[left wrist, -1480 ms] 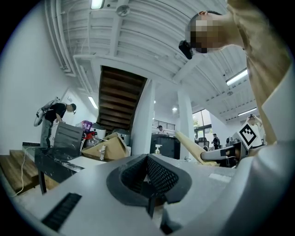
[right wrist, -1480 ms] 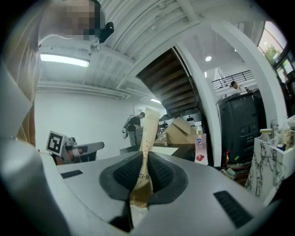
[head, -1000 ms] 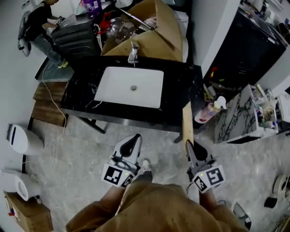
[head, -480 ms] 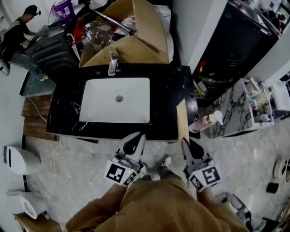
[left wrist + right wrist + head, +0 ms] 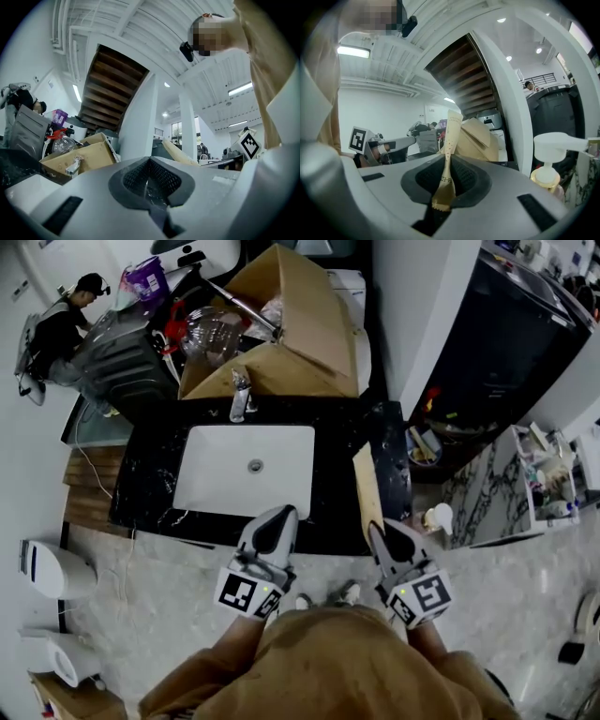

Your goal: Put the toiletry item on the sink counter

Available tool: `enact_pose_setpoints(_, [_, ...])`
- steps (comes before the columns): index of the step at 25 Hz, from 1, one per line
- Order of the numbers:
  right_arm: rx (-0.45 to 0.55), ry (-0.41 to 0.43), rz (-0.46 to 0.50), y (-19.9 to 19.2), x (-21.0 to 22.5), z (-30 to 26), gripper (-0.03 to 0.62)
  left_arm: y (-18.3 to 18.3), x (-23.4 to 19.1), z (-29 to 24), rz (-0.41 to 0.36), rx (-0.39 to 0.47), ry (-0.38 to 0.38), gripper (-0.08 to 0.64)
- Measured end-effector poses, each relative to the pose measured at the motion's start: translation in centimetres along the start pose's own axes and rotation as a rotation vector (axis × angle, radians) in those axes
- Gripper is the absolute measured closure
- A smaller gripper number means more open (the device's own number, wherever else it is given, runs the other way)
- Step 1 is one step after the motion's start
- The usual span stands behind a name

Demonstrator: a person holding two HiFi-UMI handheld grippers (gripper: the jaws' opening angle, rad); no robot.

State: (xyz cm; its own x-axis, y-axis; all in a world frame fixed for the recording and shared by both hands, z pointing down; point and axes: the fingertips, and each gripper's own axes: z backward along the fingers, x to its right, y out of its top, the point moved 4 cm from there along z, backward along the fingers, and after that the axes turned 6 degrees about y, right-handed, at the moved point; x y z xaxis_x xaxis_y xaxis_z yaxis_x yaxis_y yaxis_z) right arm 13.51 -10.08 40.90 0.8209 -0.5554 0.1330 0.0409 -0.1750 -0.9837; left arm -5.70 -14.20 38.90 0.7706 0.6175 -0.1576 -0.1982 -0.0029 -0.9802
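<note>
A thin, flat tan packet (image 5: 366,486) sticks forward from my right gripper (image 5: 375,526), which is shut on its lower end. In the head view the packet lies over the right front part of the black marble sink counter (image 5: 361,423). The right gripper view shows the packet (image 5: 450,140) pinched upright between the pads (image 5: 459,180). My left gripper (image 5: 277,517) hovers shut and empty at the counter's front edge, below the white basin (image 5: 246,470). In the left gripper view its jaws (image 5: 151,187) are together, and the packet (image 5: 180,154) shows to the right.
A chrome faucet (image 5: 241,395) stands behind the basin, with an open cardboard box (image 5: 300,334) beyond it. A pump bottle (image 5: 437,517) stands right of the counter, beside a black cabinet (image 5: 506,343). A person (image 5: 56,334) is at the far left. A white appliance (image 5: 52,568) sits on the floor.
Both grippers have come forward to the counter. The packet's tip, earlier at the counter's front right edge, now reaches over its right part. Both grippers stay shut.
</note>
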Motion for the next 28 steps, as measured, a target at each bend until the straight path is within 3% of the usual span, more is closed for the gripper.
enact_pose_setpoints(13, [-0.025, -0.045, -0.009, -2.0, 1.8, -4.8, 0.557, -0.9, -2.2, 0.2, 0.007, -0.013, 0.027, 0.557])
enact_pose_setpoints(28, [-0.135, -0.238, -0.047, -7.1, 6.4, -13.6, 0.557, -0.5, -4.5, 1.9, 0.006, -0.019, 0.034, 0.557])
